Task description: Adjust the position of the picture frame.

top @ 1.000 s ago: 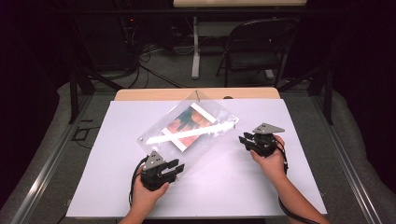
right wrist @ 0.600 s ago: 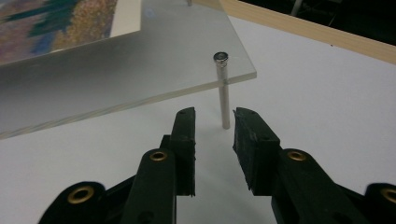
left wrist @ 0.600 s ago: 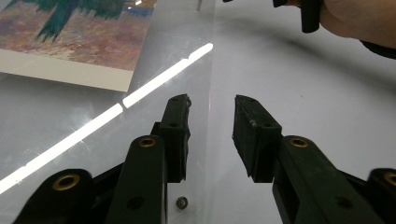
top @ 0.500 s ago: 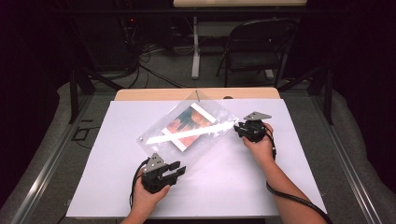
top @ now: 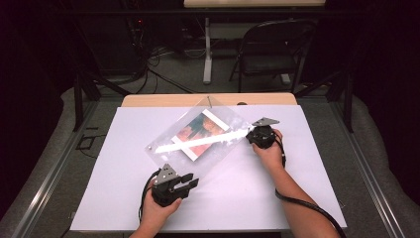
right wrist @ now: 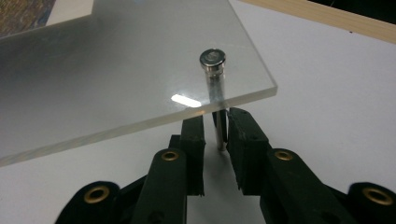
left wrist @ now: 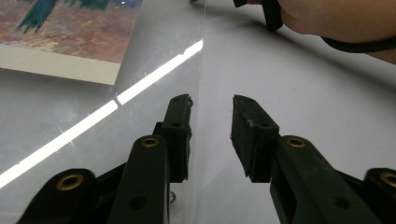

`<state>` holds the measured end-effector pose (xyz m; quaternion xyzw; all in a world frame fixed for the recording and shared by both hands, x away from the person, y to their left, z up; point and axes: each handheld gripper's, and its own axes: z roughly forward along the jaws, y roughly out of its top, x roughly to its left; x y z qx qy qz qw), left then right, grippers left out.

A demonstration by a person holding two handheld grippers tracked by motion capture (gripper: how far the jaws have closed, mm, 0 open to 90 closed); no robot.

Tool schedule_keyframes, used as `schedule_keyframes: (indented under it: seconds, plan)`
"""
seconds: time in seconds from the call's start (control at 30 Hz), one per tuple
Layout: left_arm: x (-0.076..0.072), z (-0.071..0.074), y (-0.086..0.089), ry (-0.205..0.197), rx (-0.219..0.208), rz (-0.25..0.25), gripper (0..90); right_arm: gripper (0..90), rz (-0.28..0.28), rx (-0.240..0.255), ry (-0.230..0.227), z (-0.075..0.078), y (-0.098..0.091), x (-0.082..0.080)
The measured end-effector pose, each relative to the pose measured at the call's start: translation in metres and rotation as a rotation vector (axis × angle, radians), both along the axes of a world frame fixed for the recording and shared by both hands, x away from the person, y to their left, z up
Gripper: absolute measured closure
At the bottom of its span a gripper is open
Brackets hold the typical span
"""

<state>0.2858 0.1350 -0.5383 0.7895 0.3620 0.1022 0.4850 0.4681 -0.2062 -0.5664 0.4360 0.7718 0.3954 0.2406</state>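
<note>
A clear acrylic sheet [top: 218,148] with a printed picture [top: 200,130] under it lies slantwise on the white table [top: 297,193]. My right gripper [top: 251,135] is at the sheet's right corner. In the right gripper view a metal post [right wrist: 214,70] goes through the sheet [right wrist: 116,79]. Its lower shaft stands between my right gripper's [right wrist: 215,116] jaws, which have just been closing; a thin gap still shows at the left pad. My left gripper [top: 190,182] rests open by the sheet's near corner. In its own view the left gripper [left wrist: 211,100] has the sheet's edge [left wrist: 200,70] running between its jaws.
A wooden tabletop edge [top: 208,100] shows behind the white surface. A folding chair [top: 270,49] and cables on the floor [top: 158,64] lie beyond the table. Bare white surface spreads to the right and front of the sheet.
My right hand has moved left and away from me to the sheet's right corner. The left hand has stayed in place.
</note>
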Motion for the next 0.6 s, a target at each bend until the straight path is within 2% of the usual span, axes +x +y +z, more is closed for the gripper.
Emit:
schedule_keyframes:
  seconds: [0.2, 0.4, 0.6]
  plan:
    - [0.000, -0.001, -0.001, 0.003, 0.003, 0.001, 67.5, 80.8, -0.005, 0.023, 0.023, 0.002, -0.002, 0.003]
    - [0.000, 0.000, 0.000, 0.011, -0.009, 0.006, 68.0, 82.9, 0.012, -0.020, 0.012, 0.005, -0.001, 0.002]
    - [-0.001, 0.001, 0.002, 0.004, -0.011, 0.005, 68.0, 83.0, 0.021, -0.003, 0.026, 0.010, -0.004, -0.003]
